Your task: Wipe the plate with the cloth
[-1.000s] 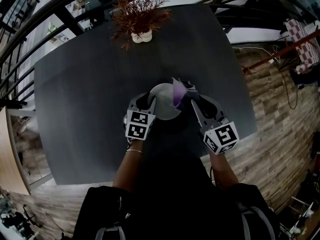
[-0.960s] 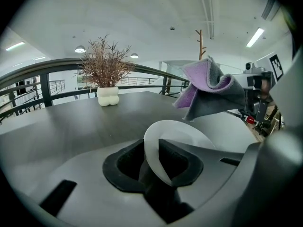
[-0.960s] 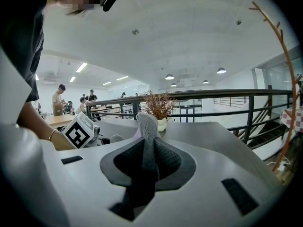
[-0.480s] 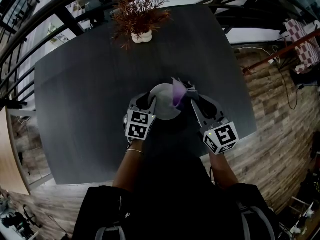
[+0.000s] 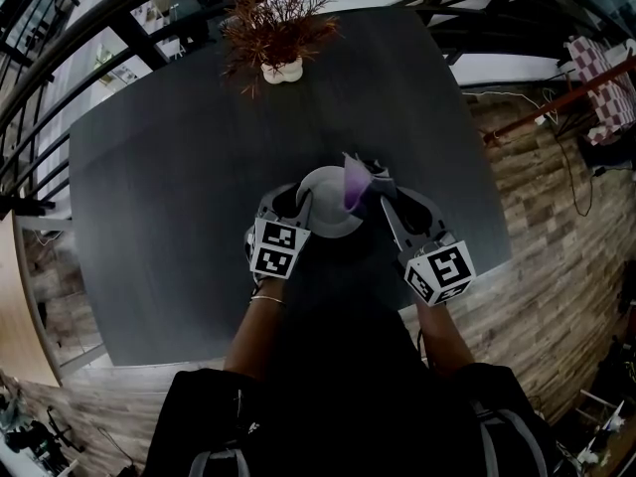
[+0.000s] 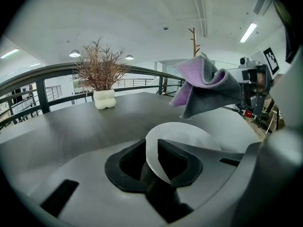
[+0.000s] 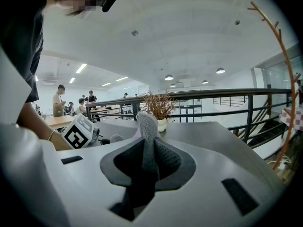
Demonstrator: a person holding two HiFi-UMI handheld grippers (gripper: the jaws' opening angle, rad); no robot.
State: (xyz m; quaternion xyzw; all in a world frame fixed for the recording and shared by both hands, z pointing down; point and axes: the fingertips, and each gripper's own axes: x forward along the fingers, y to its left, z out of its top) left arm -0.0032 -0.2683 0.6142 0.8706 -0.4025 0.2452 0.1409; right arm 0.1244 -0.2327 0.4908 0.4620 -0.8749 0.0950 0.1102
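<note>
1. Right gripper (image 5: 376, 189) is closed on the cloth (image 5: 356, 182). In its own view, the grey fold stands pinched between the two pads.
2. Left gripper (image 5: 298, 199) has the near-left rim of the white plate (image 5: 328, 217) between its pads. Its jaws have just been closing and they press on the rim, so I judge the plate is held steady for me.
3. The plate is over the dark table (image 5: 179, 167), straight in front of me, between the two grippers.
4. What the next move depends on: from the cloth, the plate's face lies to the left and a little lower. The cloth hangs at the far-right edge of the plate. I cannot tell if its lowest corner already touches the rim.
5. The plate is round, so it has no long axis to follow. I think the wipe should go from the right edge across toward the left gripper and stop before those jaws. The right hand is the nearer one to the free side of the plate.
</note>
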